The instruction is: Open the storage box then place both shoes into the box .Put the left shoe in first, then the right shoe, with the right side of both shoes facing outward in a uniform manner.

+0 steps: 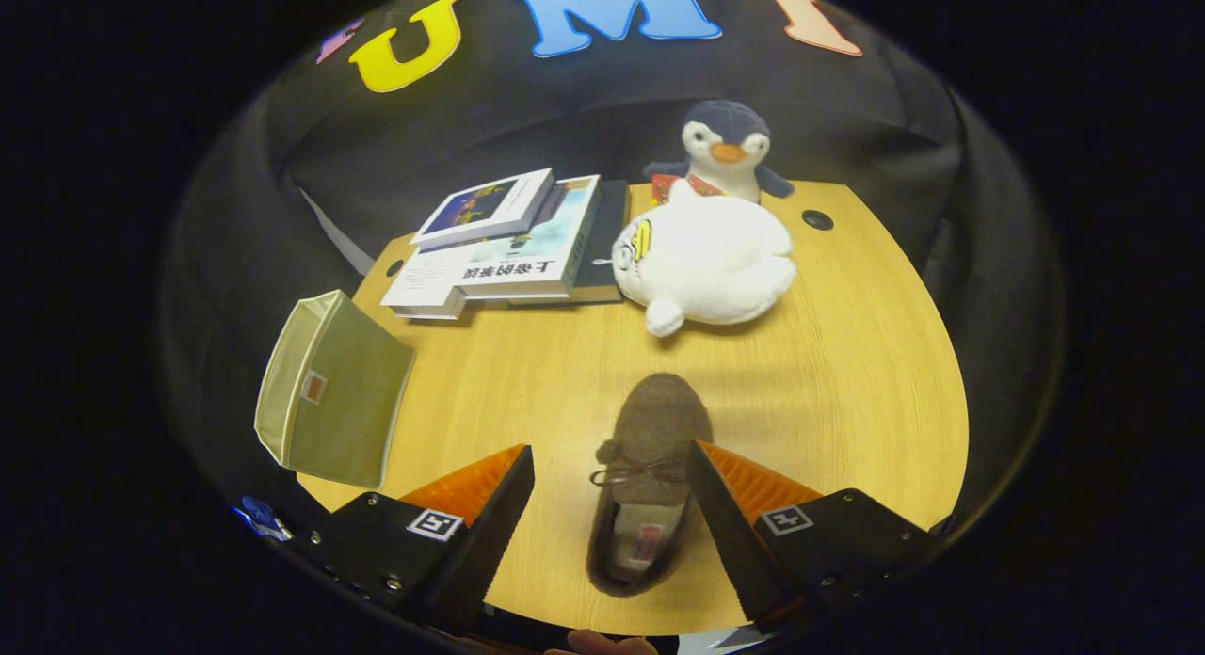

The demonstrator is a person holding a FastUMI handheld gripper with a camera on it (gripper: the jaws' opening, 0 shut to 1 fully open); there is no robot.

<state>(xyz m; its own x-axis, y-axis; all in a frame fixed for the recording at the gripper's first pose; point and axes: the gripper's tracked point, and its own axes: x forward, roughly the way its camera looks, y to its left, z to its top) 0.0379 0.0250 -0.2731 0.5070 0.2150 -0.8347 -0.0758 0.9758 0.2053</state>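
Note:
A brown slipper-like shoe (650, 476) with a small bow lies on the wooden table (847, 373), toe pointing away from me. It sits between my fingers, close against the right one, with a wide gap to the left one. My gripper (610, 467) is open and hovers above the shoe, not pressing on it. An olive-green fabric storage box (334, 390) stands at the table's left edge, to the left of and beyond my left finger; whether it is open I cannot tell.
Beyond the shoe lies a white plush toy (706, 260), with a penguin plush (725, 151) behind it. A stack of books (508, 246) rests at the back left. A round cable hole (817, 219) sits at the back right.

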